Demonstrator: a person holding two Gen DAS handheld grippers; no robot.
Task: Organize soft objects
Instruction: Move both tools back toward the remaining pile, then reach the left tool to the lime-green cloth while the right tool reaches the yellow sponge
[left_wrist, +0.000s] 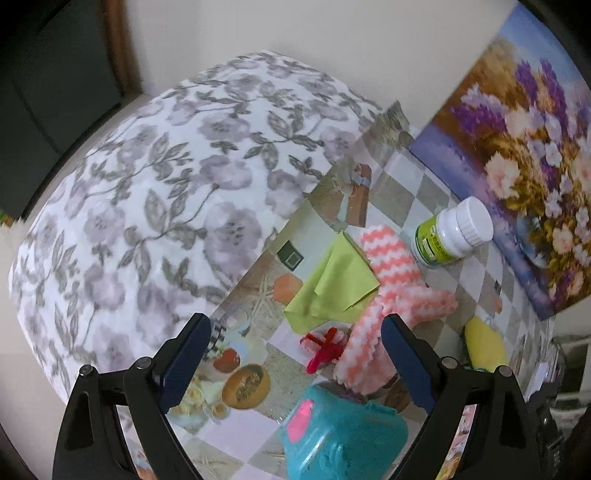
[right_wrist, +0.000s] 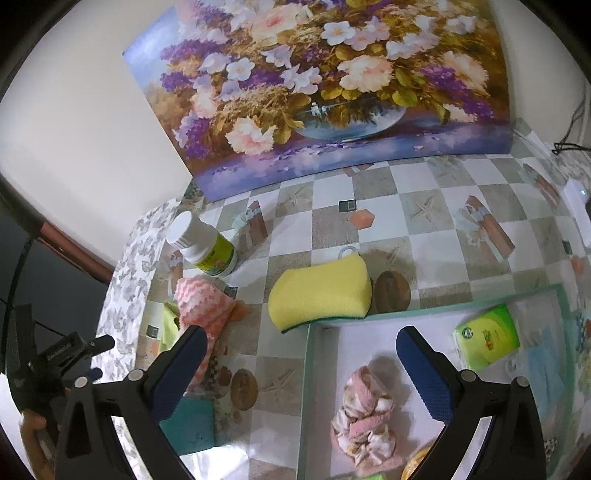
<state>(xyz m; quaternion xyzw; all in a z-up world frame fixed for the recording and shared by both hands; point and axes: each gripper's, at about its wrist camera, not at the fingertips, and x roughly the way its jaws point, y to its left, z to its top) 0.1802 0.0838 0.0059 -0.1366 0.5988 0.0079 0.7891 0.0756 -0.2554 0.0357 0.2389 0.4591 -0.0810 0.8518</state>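
checkered tabletop holds one yellow sponge, one bottle; left gripper and right gripper both gape empty.

Left claw is hanging wide open, blue-padded fingers splayed apart and gripping nothing, tilted down over the bench. Right claw is likewise gaping wide, fingers spread and empty, pointing down and forward. In the right wrist view the left claw's black body is showing at the lower left edge, a hand gripping it.
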